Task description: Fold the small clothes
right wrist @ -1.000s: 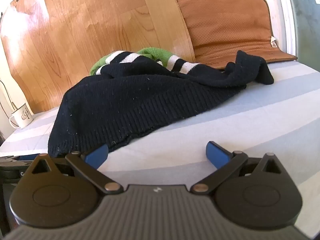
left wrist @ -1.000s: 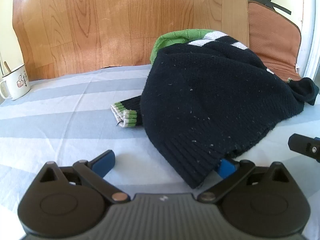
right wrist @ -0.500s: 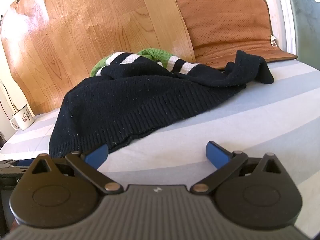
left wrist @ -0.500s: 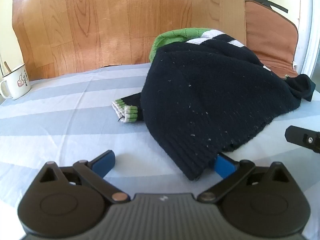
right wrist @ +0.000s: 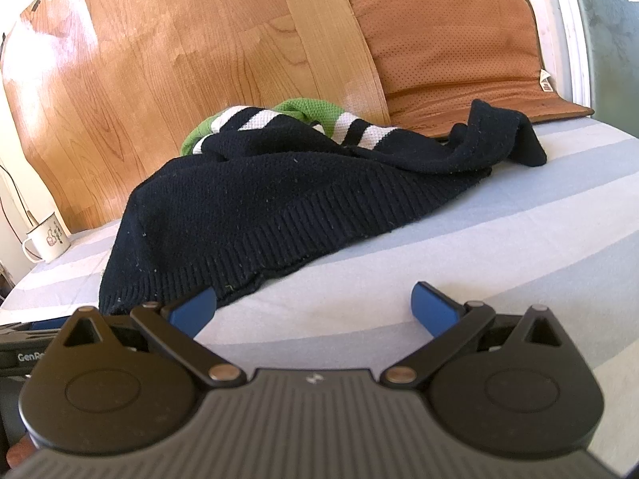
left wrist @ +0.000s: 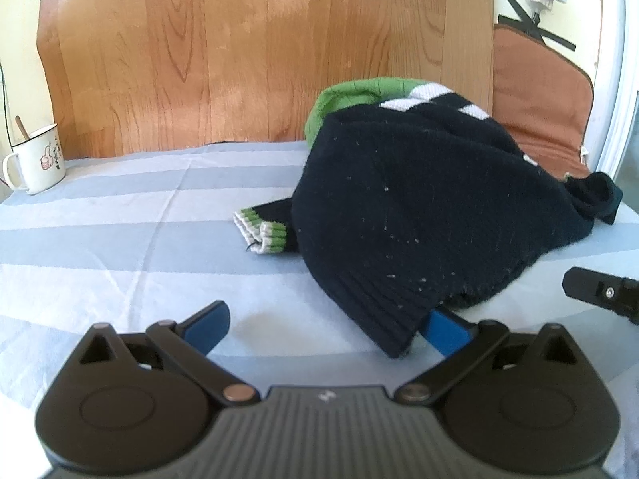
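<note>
Left wrist view: the left gripper (left wrist: 325,329) sits low over the striped sheet (left wrist: 120,239) with its jaws spread wide and holding nothing. The ribbed hem corner of the sweater (left wrist: 419,207) lies over its blue pad at 4 o'clock, partly hiding it; the pad at 8 o'clock is clear of the cloth. The sweater is a crumpled black heap from the centre out to 2 o'clock. Only this view shows a cuff (left wrist: 263,233) with green and white bands poking out at the heap's 9 o'clock side, pointing toward 9 o'clock. A green collar part (left wrist: 351,97) rises at the heap's 12 o'clock. A white mug (left wrist: 38,161) stands at 9 o'clock by the wood panel (left wrist: 239,48). A black tip of the right gripper (left wrist: 599,291) enters at 3 o'clock, just beside the hem.

Right wrist view: the right gripper (right wrist: 313,307) is likewise wide open and empty, its 8 o'clock pad touching or just under the hem edge; which one cannot be told. Here the sweater (right wrist: 279,199) shows its long axis, running from the hem at 8 o'clock up to a bunched black sleeve end (right wrist: 515,139) at 2 o'clock, which lies near a brown cushion (right wrist: 451,40). This view shows the full ribbed hem and the white stripes (right wrist: 359,127) more clearly. The cuff is hidden. The mug (right wrist: 48,239) stands at 9 o'clock.
</note>
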Demonstrator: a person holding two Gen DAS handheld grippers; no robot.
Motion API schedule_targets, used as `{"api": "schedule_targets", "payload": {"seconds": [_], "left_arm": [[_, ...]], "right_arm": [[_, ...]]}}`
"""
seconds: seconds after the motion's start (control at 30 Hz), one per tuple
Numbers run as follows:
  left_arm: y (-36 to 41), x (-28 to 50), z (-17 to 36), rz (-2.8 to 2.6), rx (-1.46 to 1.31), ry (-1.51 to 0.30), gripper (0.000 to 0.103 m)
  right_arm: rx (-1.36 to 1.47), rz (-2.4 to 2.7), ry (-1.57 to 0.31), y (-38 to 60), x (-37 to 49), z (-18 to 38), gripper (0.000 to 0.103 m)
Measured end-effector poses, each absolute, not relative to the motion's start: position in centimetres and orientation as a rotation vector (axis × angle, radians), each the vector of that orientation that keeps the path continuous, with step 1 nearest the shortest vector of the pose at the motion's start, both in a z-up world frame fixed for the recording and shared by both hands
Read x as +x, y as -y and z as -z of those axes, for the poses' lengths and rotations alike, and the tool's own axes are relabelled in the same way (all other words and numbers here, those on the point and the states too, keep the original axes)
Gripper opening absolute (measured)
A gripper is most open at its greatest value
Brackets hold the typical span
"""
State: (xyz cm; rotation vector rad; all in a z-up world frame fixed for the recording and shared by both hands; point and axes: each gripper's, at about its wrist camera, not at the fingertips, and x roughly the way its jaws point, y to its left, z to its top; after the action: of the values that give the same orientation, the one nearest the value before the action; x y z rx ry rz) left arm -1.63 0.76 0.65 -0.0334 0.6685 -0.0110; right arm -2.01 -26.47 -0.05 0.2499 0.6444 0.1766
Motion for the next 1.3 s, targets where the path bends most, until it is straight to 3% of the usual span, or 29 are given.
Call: {"api": "schedule_targets", "payload": {"seconds": [1.3], "left_arm": [[-6.8, -2.0, -0.7, 0.082, -0.411, -0.632, 0.103]], "right_arm": [[0.366, -0.203, -0.607, 28.1, -2.4, 0.1, 0.103]]}}
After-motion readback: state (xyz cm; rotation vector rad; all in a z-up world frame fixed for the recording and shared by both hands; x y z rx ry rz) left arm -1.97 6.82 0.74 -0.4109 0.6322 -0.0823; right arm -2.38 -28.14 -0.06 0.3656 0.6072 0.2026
